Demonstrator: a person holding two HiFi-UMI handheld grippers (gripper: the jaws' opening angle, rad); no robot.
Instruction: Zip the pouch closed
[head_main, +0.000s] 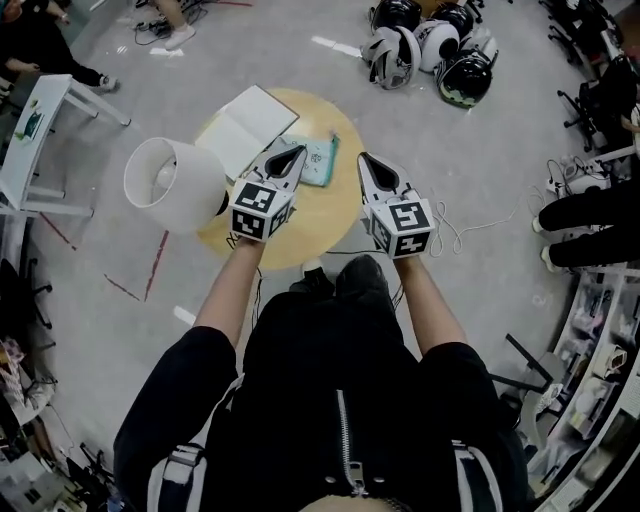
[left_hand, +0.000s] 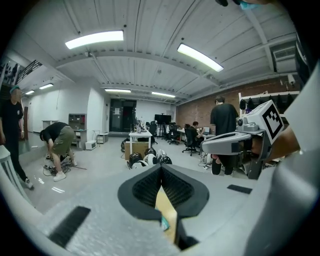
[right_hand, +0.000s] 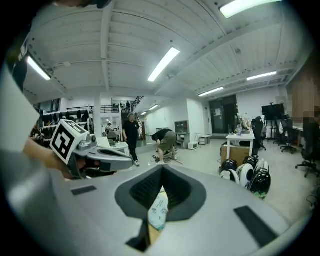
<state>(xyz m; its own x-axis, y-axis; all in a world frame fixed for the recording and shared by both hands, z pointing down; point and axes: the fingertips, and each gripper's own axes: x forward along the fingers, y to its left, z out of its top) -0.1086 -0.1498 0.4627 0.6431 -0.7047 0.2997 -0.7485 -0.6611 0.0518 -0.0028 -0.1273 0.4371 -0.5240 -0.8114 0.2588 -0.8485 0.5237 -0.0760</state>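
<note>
Open office: desks (left_hand: 140, 134), swivel chairs (left_hand: 190, 142).

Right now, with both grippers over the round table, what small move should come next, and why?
Probably open the left gripper and lower it onto the teal pouch. It and the right gripper are both shut and empty, held over the round wooden table, and the pouch lies flat between their tips, not yet gripped.

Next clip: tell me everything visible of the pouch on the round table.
The pouch is a flat, pale teal rectangle with small dark print, soft-looking like fabric. It lies flat on the round wooden table, just right of an open white notebook. The shut left gripper covers its left edge in the head view; contact cannot be judged. Nothing holds it. Its zipper is too small to read.
</note>
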